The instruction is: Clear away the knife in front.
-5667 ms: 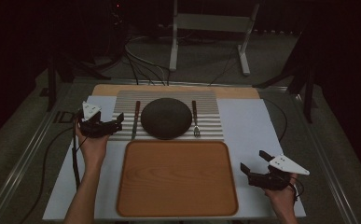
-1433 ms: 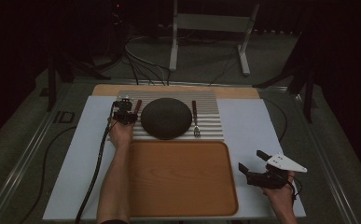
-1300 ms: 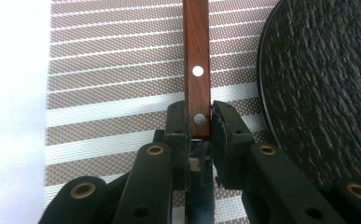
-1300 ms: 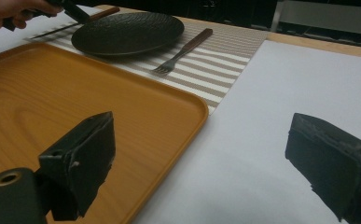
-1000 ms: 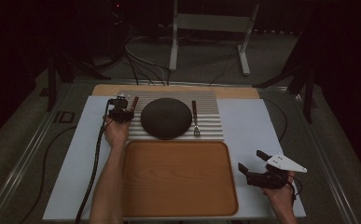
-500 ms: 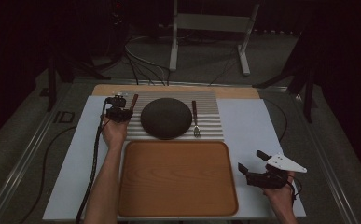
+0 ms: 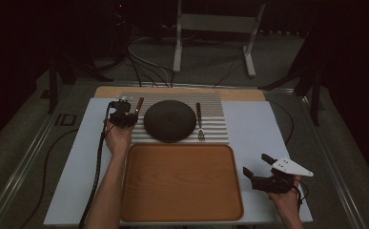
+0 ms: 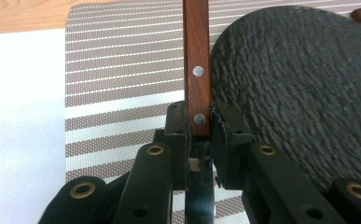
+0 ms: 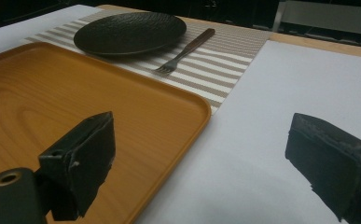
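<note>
The knife (image 8: 197,88) is pinched at its wooden handle by the left gripper (image 8: 197,140), beside the placemat's (image 7: 215,112) left edge, presumably for lifting. The right gripper (image 7: 263,179) is held spread, idle.

The room is dim, its far reaches and both sides falling into near-black. Beyond the desk (image 7: 253,119), whose white top has a pale wooden strip along the far edge, a grey floor (image 7: 210,62) carries a light metal stand (image 7: 218,28) on two feet and loose dark cables (image 7: 141,59). What seem to be dark stand legs (image 7: 311,81) rise at right.
</note>
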Demonstrator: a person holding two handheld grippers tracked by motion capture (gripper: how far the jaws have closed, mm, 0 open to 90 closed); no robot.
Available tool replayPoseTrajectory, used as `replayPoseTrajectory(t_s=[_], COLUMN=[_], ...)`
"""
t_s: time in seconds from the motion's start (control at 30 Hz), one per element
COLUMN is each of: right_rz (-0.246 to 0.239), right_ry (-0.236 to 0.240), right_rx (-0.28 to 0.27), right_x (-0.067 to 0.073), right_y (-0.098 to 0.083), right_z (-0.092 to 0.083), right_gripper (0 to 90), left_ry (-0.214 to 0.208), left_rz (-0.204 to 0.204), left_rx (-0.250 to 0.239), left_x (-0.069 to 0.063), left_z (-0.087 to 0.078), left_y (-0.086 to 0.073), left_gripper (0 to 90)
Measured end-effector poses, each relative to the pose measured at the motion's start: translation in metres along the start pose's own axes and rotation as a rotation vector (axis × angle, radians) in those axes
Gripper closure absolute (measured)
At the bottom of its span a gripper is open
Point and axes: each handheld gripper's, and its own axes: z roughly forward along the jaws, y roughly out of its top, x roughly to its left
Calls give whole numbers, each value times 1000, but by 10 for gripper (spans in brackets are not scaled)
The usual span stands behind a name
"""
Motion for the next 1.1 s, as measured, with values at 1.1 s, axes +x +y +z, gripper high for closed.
replayPoseTrajectory(t_s=[1.1], right_rz=[-3], right_ry=[3], right_rx=[1], right_x=[0], right_y=[0], right_z=[0], right_gripper=[83], left_ry=[-29], left_rz=[54], left_rx=[-38], left_x=[-39], left_z=[-31], left_y=[-16], left_gripper=[781])
